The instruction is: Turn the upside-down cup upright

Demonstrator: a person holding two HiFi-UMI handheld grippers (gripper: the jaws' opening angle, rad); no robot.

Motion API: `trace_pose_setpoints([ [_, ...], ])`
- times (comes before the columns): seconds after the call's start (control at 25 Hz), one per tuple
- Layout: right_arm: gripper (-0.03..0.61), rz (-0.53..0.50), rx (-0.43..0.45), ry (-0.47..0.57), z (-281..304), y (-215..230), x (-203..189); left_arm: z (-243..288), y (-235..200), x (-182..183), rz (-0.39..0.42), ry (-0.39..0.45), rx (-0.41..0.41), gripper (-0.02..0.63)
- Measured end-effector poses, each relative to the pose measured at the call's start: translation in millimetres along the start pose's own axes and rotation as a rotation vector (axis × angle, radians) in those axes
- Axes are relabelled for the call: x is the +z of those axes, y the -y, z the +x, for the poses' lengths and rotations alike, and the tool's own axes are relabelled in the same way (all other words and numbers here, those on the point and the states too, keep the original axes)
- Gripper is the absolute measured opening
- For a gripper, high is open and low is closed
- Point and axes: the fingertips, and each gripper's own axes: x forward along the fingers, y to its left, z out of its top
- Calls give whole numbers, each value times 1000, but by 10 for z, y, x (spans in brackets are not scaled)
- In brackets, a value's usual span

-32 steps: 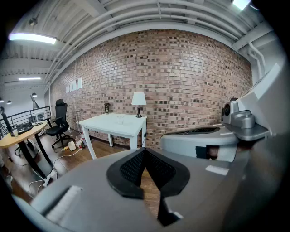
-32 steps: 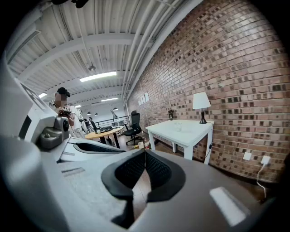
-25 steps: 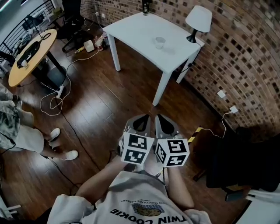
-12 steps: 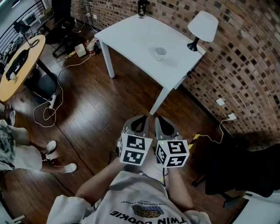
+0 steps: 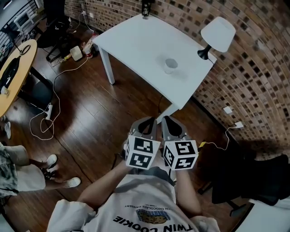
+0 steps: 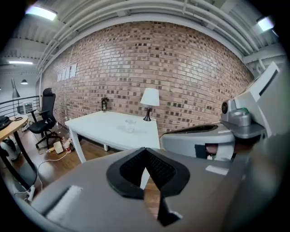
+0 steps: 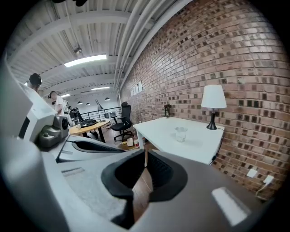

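A small clear cup (image 5: pixel 171 65) stands on the white table (image 5: pixel 136 43), near the lamp side; from here I cannot tell which way up it is. My two grippers are held side by side over the wooden floor, well short of the table's near corner. The left gripper (image 5: pixel 147 121) and the right gripper (image 5: pixel 168 121) are both shut with nothing in them. In the left gripper view the cup (image 6: pixel 130 125) shows far beyond the closed jaw tips (image 6: pixel 145 150). The right gripper view has the cup (image 7: pixel 181 134) past its closed tips (image 7: pixel 145 152).
A white table lamp (image 5: pixel 217 36) stands at the table's right corner by the brick wall (image 5: pixel 253 81). A dark object (image 5: pixel 146 8) sits at the far corner. Cables (image 5: pixel 45 122) trail on the floor. A round wooden desk (image 5: pixel 11 72), a person's legs (image 5: pixel 27 174) and a black chair (image 5: pixel 253 181) flank me.
The table and cup have drawn closer and larger in the head view as I move towards them. Both grippers stay shut, side by side.
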Motion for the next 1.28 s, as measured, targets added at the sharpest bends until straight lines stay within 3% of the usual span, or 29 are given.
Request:
trace_pose_setpoints([
  [0.28, 9, -39, 3, -18, 393, 254, 184, 413, -140, 212, -7, -9, -17, 4],
  [0.72, 18, -275, 78, -70, 1256, 1045, 579, 1448, -448, 705, -41, 1, 64, 5],
  [1.04, 87, -630, 145, -215, 2049, 1514, 571, 1920, -757, 926, -90, 3, 162, 5],
  [1.28, 89, -741, 172, -273, 2441, 1645, 482, 2085, -942, 991, -101, -13, 205, 4],
])
